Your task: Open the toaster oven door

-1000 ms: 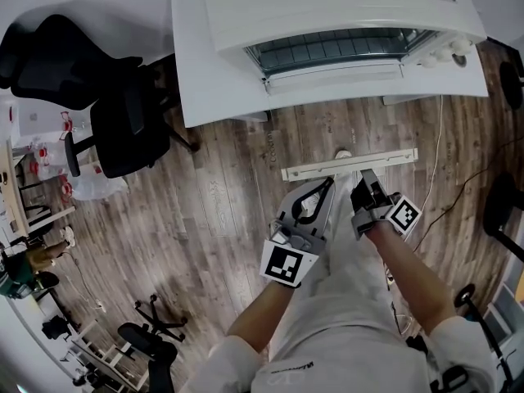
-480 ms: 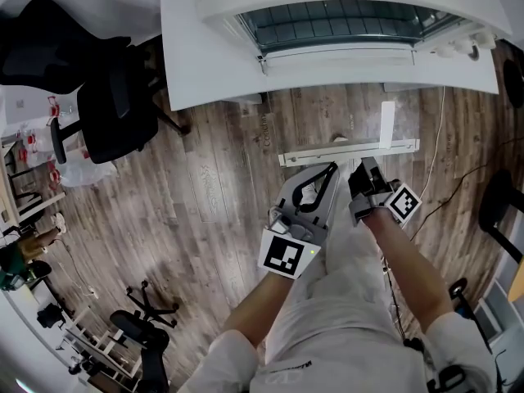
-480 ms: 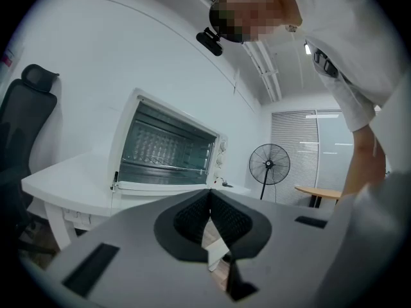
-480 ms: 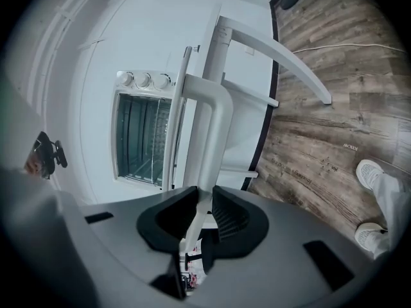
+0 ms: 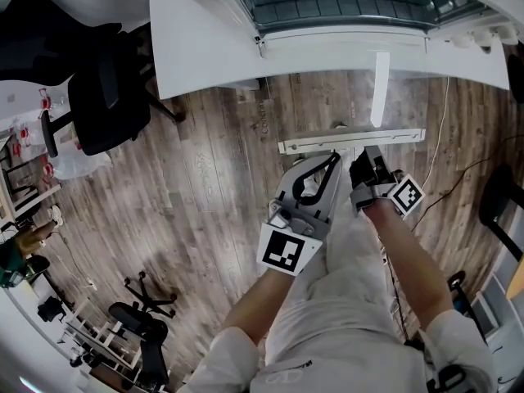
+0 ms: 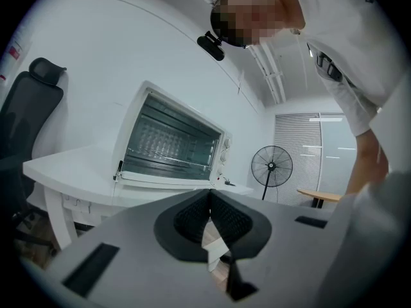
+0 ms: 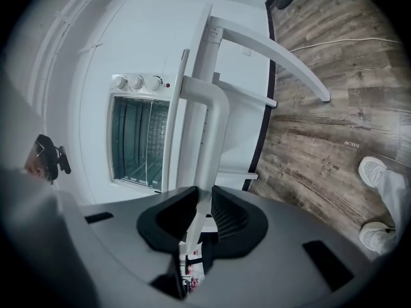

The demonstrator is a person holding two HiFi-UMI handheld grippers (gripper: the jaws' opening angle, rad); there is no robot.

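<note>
The white toaster oven (image 5: 344, 2) stands on a white table (image 5: 201, 51) at the top of the head view. Its glass door (image 6: 168, 143) looks closed, with the knobs (image 7: 136, 82) beside it. Both grippers hang low in front of the person's legs, well short of the oven. My left gripper (image 5: 332, 160) has its pads together with nothing in them. My right gripper (image 5: 368, 155) points at the table's side, its pads (image 7: 221, 213) a narrow slit apart. Nothing is between them; the table leg (image 7: 209, 133) shows beyond.
The table's white foot bar (image 5: 352, 140) lies on the wood floor just past the gripper tips. A black office chair (image 5: 90, 80) stands at the left. A cable (image 5: 446, 137) runs down the right side. A standing fan (image 6: 271, 169) is behind the table.
Both grippers have sunk a little. The table and oven have slid towards the top of the head view, and the table's upright leg has come into sight.
</note>
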